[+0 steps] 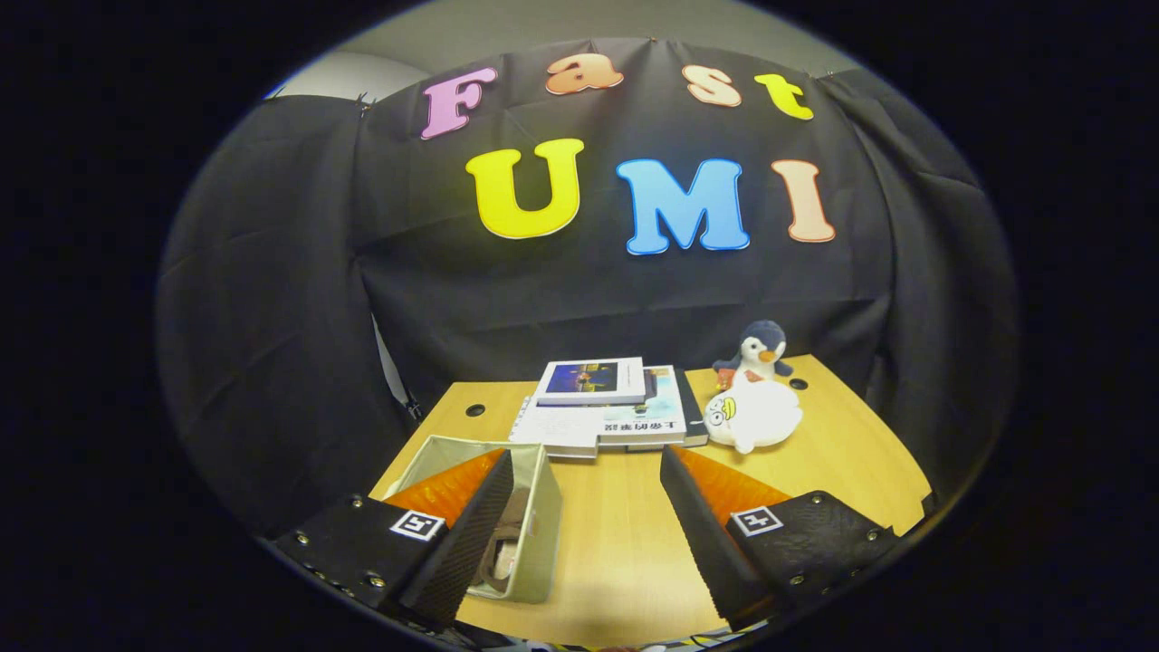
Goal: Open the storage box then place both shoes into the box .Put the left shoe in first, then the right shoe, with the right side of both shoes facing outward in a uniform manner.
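Gripper view: you look down along the two fingers onto a wooden table (pixel 625 543), with the black cloth wall behind it.
Storage box: the beige fabric box (pixel 543 534) stands on the table at the left; its top is open, and your left finger partly covers it.
Shoe: inside the box you can see part of a light-coloured shoe (pixel 503 554); which shoe it is, and how it is turned, you cannot tell.
Gripper: your gripper (pixel 587 475) is wide open and holds nothing; between the fingers lies only bare table.
Books: a small stack of books (pixel 605 407) lies beyond the fingers, at the far middle of the table.
Toys: to the right of the books, a white plush duck (pixel 753 415) lies just in front of a small penguin toy (pixel 759 349).
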